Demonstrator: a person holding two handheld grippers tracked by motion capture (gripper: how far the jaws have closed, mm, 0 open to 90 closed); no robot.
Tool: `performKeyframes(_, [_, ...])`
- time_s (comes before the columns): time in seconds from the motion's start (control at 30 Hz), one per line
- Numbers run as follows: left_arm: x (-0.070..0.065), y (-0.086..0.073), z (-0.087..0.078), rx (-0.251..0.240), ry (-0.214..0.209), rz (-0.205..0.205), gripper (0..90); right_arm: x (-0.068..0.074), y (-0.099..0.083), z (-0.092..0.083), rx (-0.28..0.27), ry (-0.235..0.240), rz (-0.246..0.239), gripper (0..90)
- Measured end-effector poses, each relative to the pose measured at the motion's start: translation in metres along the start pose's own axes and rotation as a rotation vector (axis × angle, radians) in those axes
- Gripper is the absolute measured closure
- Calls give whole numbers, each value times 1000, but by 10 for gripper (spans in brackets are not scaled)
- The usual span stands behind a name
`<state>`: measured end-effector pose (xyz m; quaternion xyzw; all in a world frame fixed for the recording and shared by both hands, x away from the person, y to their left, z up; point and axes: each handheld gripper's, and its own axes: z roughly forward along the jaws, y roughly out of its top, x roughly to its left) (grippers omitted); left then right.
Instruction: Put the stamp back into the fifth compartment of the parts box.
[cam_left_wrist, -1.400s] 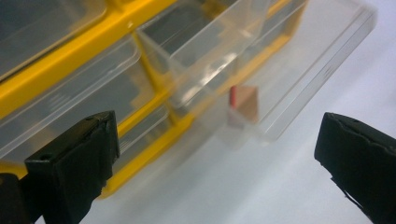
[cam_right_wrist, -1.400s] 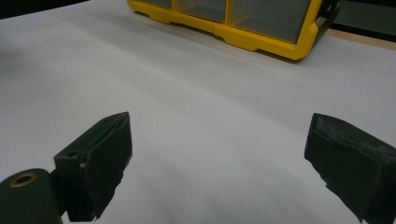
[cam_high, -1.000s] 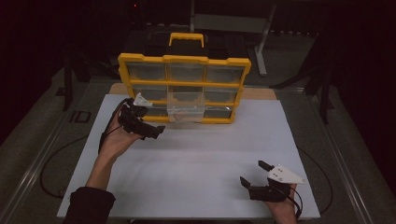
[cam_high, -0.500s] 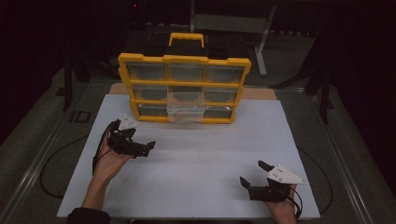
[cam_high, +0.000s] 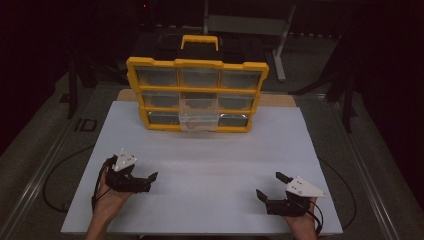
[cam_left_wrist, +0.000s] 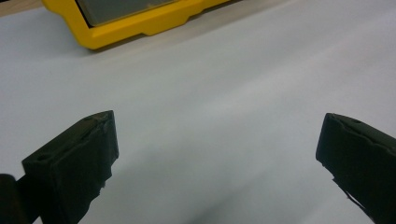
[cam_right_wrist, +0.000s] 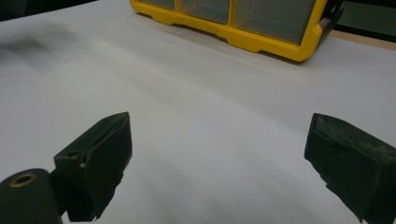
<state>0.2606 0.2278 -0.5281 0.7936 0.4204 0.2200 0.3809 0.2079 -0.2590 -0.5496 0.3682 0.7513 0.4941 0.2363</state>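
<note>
A yellow organizer case with clear drawers and a black handle stands upright at the back of the white table top. One clear drawer in its lower middle sticks out toward me. My left gripper rests low at the near left, open, with nothing between its jaws. In the left gripper view the gripper spans bare white surface, with a corner of the case far ahead. My right gripper sits at the near right, open and empty. From the right gripper the case lies beyond.
A strip of wooden board shows behind the white sheet beside the case. Black cables loop off the table's left and right sides. A metal stand rises in the dark behind.
My left gripper has drawn back from the front of the organizer case to the near left of the table and stayed open. The right gripper has not moved.
</note>
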Motion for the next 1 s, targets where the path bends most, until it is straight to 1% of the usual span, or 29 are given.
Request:
performKeyframes(0.03, [0, 0, 0, 0, 0, 0, 2, 0, 0, 0, -3, 0, 3, 75])
performKeyframes(0.07, [-3, -8, -4, -30, -2, 2, 2, -1, 0, 0, -6, -1, 5, 75])
performKeyframes(0.13, [-4, -13, -6, -40, 0, 7, 2, -2, 1, 0, -14, 5, 6, 75])
performKeyframes(0.17, [-4, -13, -6, -40, 0, 7, 2, -2, 2, 0, -17, 6, 9, 74])
performKeyframes(0.2, [-5, -18, -8, -40, 23, 27, 2, -3, 3, 0, -22, 7, 8, 75])
performKeyframes(0.27, [-4, -21, -10, -66, 25, 20, 2, -4, 4, 1, -28, 9, 10, 74])
performKeyframes(0.3, [-4, -21, -10, -66, 25, 20, 2, -4, 4, 1, -28, 9, 10, 74])
performKeyframes(0.33, [-3, -25, -13, -111, 20, 7, 2, -5, 6, 2, -32, 9, 5, 75])
performKeyframes(0.37, [-3, -25, -13, -111, 20, 7, 2, -5, 6, 3, -35, 8, 0, 75])
performKeyframes(0.4, [-3, -29, -15, -137, 24, 6, 2, -5, 7, 4, -35, 10, -5, 75])
performKeyframes(0.43, [-3, -29, -15, -137, 24, 6, 2, -5, 7, 4, -35, 10, -5, 75])
performKeyframes(0.47, [-5, -32, -15, -167, 24, 5, 2, -6, 9, 6, -38, 13, -12, 75])
performKeyframes(0.5, [-5, -32, -15, -167, 24, 5, 2, -6, 10, 8, -39, 13, -18, 75])
performKeyframes(0.53, [-7, -33, -16, -196, 27, 4, 2, -6, 11, 9, -39, 14, -23, 75])
performKeyframes(0.57, [-7, -33, -16, -196, 27, 4, 2, -6, 11, 9, -39, 14, -23, 75])
performKeyframes(0.6, [-10, -32, -17, -227, 29, 12, 2, -6, 12, 11, -43, 21, -28, 75])
performKeyframes(0.67, [-12, -32, -16, -245, 31, 22, 2, -5, 12, 12, -42, 24, -31, 75])
performKeyframes(0.77, [-13, -32, -15, -252, 43, 26, 2, -4, 11, 13, -49, 27, -35, 75])
performKeyframes(0.83, [-13, -32, -14, -253, 54, 31, 2, -2, 10, 13, -41, 24, -35, 75])
performKeyframes(0.97, [-9, -34, -13, -243, 65, 14, 2, 0, 9, 15, -32, 24, -43, 75])
performKeyframes(1.0, [-7, -35, -11, -228, 74, 3, 3, 1, 8, 17, -13, -1, -49, 75])
